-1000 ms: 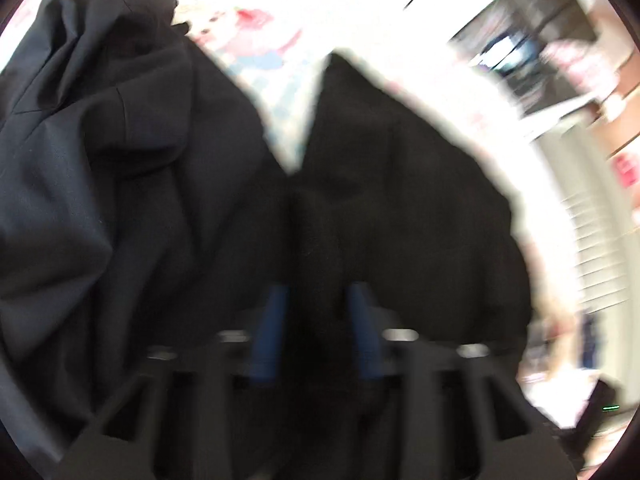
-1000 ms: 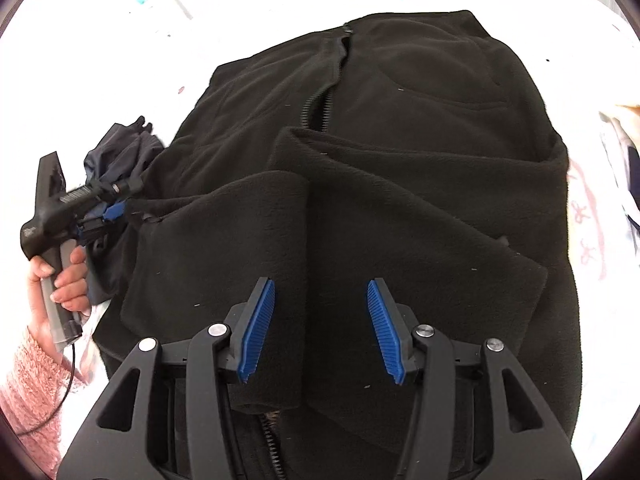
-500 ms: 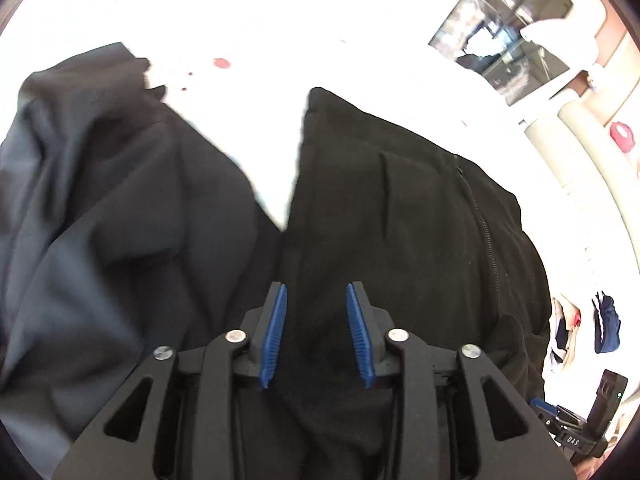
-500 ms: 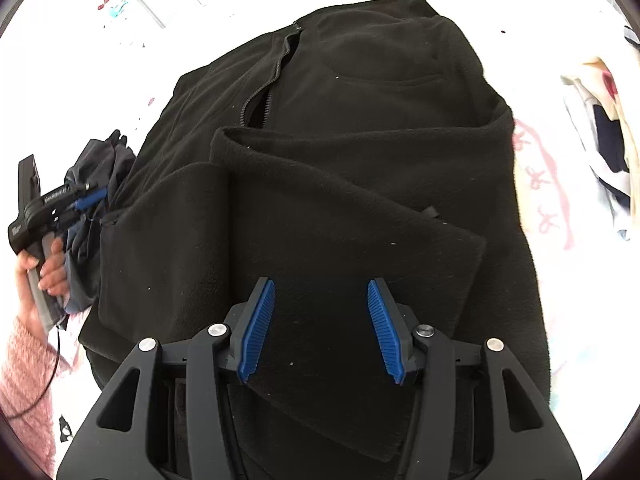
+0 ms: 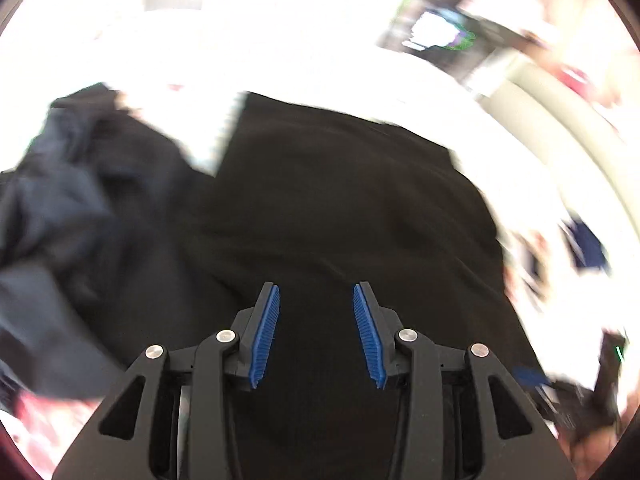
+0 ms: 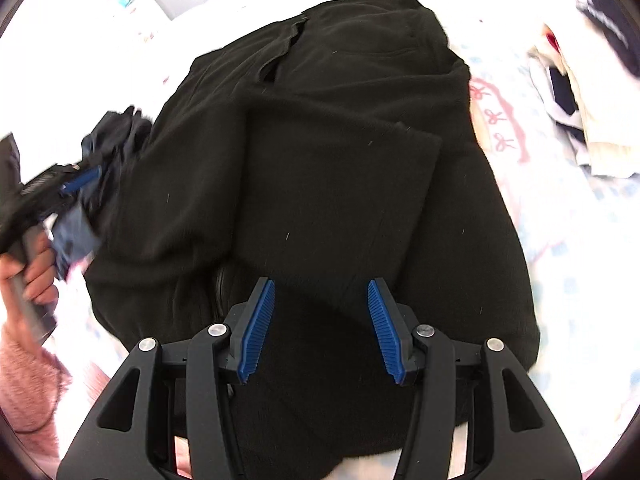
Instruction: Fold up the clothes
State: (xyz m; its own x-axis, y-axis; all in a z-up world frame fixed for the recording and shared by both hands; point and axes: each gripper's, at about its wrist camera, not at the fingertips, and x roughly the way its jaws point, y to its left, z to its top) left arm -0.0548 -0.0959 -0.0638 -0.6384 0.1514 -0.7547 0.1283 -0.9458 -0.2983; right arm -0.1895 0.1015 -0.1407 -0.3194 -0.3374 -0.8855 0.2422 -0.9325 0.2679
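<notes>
Black fleece jacket (image 6: pixel 340 168) lies spread on a white printed sheet (image 6: pixel 560 216), zip (image 6: pixel 280 46) toward the far end, a folded panel of the same fleece (image 6: pixel 344 208) laid over its middle. No bins, baskets or other containers in view, so nothing to report inside any.

Right hand-held gripper (image 6: pixel 321 326) hangs over the near part of the jacket, blue pads (image 6: pixel 256 332) apart, about half spread, nothing pinched between them; the fleece sits below, whether touched I cannot tell.

Left hand-held gripper (image 5: pixel 316 334) jaws have just been opening; pads (image 5: pixel 264 334) stand apart with only black fabric behind them, nothing gripped. The left wrist view is motion-blurred. In the right wrist view the left hand-held gripper shows at the left edge, held by a hand (image 6: pixel 38 276) in a pink fuzzy sleeve (image 6: pixel 24 392).

Dark navy garment (image 5: pixel 68 216) is crumpled just beside the jacket's left side, touching it. Cream and navy clothes (image 6: pixel 580 92) are piled well apart on the right of the sheet
</notes>
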